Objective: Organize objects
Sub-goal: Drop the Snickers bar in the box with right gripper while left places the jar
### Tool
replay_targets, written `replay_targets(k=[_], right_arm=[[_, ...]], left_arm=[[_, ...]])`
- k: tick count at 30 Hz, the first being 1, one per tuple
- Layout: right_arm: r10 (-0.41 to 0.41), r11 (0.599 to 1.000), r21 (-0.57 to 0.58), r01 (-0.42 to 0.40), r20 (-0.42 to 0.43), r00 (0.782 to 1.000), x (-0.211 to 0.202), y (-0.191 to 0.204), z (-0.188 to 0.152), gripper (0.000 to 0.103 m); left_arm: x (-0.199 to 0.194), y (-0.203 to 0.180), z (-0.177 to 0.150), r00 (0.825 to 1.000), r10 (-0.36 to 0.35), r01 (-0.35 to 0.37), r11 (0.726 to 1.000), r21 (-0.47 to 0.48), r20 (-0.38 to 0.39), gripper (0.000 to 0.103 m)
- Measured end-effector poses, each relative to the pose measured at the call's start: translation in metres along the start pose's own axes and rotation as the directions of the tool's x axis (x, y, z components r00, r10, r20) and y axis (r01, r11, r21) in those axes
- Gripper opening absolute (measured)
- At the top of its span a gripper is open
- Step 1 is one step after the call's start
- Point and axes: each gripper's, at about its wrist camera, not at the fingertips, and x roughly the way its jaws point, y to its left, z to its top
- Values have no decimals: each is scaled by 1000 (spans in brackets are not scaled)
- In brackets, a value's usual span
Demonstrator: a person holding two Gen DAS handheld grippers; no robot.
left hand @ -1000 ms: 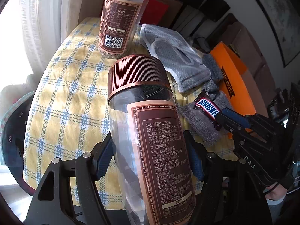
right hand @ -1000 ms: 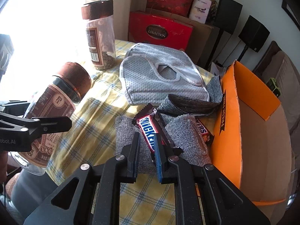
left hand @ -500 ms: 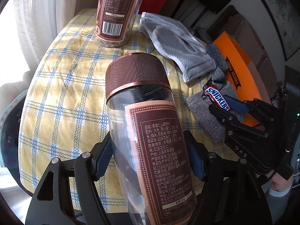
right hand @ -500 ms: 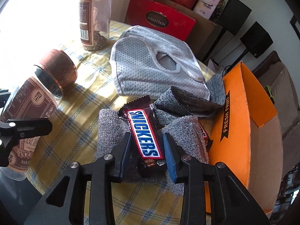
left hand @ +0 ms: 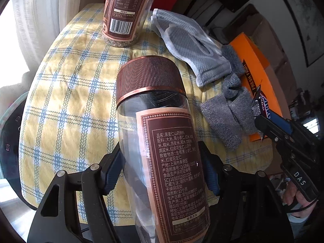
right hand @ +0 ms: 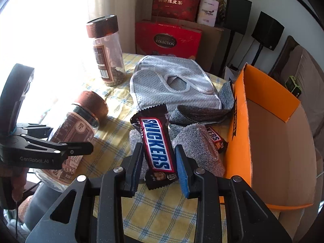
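The Snickers bar (right hand: 157, 145) stands lengthwise between the fingers of the right gripper (right hand: 159, 167), raised above the grey knitted cloth (right hand: 194, 143) at the right-hand edge of the table (right hand: 154, 208); its lower end sits between the pads, its upper end projects forward. The jaws have just been opening from a tighter setting with the bar between them, and the bar hangs clear of the cloth, so the pads evidently carry it, although the right pad appears slightly off the wrapper and contact there cannot be confirmed. This hold suits transfer to the open orange box (right hand: 267, 141), which stands just beside the table's right edge. A second bar (right hand: 214, 137) lies on the cloth against the box wall. The left gripper (left hand: 162, 172) is clamped on the body of an empty clear jar (left hand: 160, 141), tilted, lid forward, over the table's near edge, probably awaiting placement. A second jar (right hand: 107, 52) stands upright toward the far left edge, beside a grey mesh garment (right hand: 174, 85).
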Motion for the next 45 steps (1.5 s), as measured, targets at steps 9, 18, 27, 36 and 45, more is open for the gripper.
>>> replay_targets(k=[9, 18, 27, 36, 45], right_arm=[[31, 996, 86, -38, 79, 996, -51, -26, 2, 32], [-55, 982, 185, 33, 117, 992, -87, -82, -7, 32], [-145, 943, 316, 107, 98, 985, -103, -151, -29, 32], [-178, 897, 420, 140, 53, 983, -96, -205, -43, 32], [-155, 843, 521, 135, -5, 988, -58, -242, -56, 32]], left_arm=[[-31, -31, 3, 994, -97, 95, 995, 32, 56, 66], [-44, -106, 22, 984, -173, 163, 969, 185, 39, 66], [-29, -202, 47, 964, -267, 257, 923, 287, -6, 66], [19, -277, 70, 966, -257, 248, 916, 314, -14, 66], [69, -303, 67, 987, -161, 160, 943, 293, -20, 66]])
